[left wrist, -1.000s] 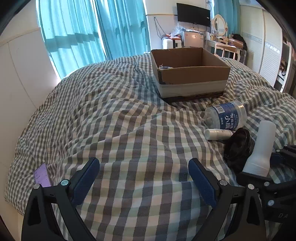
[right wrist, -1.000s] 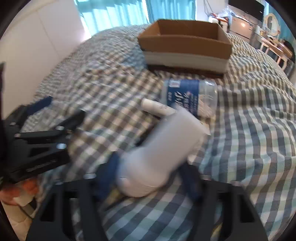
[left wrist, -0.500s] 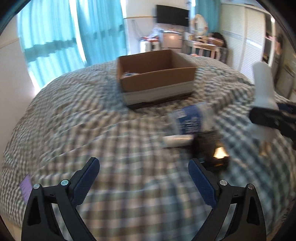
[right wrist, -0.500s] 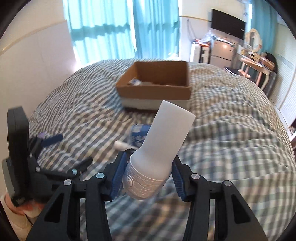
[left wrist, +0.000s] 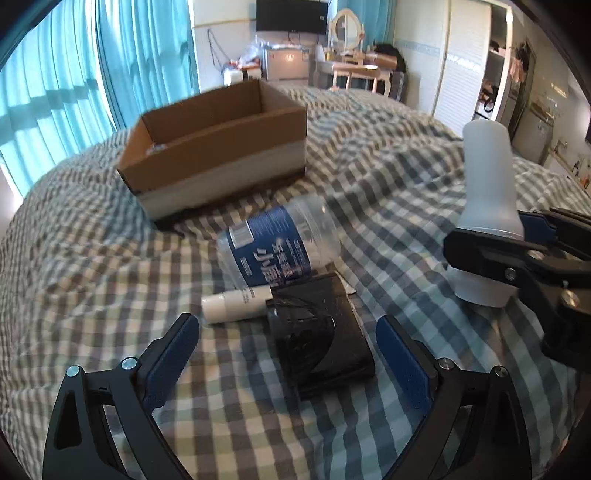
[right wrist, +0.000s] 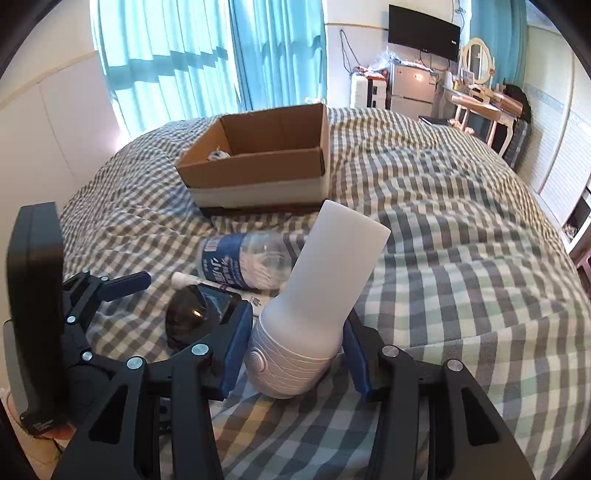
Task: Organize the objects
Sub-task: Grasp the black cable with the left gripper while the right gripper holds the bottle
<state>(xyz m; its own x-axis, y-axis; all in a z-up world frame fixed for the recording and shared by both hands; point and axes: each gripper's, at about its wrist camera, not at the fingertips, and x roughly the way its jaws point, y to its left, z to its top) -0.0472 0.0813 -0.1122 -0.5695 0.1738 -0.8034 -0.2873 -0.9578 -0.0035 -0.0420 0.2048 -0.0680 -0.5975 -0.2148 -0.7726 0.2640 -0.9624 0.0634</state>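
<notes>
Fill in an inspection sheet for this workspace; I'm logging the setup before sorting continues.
Surface: checked bedspread, rumpled.
Job's things: cardboard box open; water bottle lying; small white tube beside it; black packet.
Clutter: small item in the box, unclear.
Grippers: left gripper open over the black packet; right gripper shut on white bottle, lifted.
Cables: wall cord by the TV.
Surroundings: teal curtains, dressing table.

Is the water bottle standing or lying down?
Lying down. The water bottle rests on its side on the checked bedding, in front of the box.
</notes>
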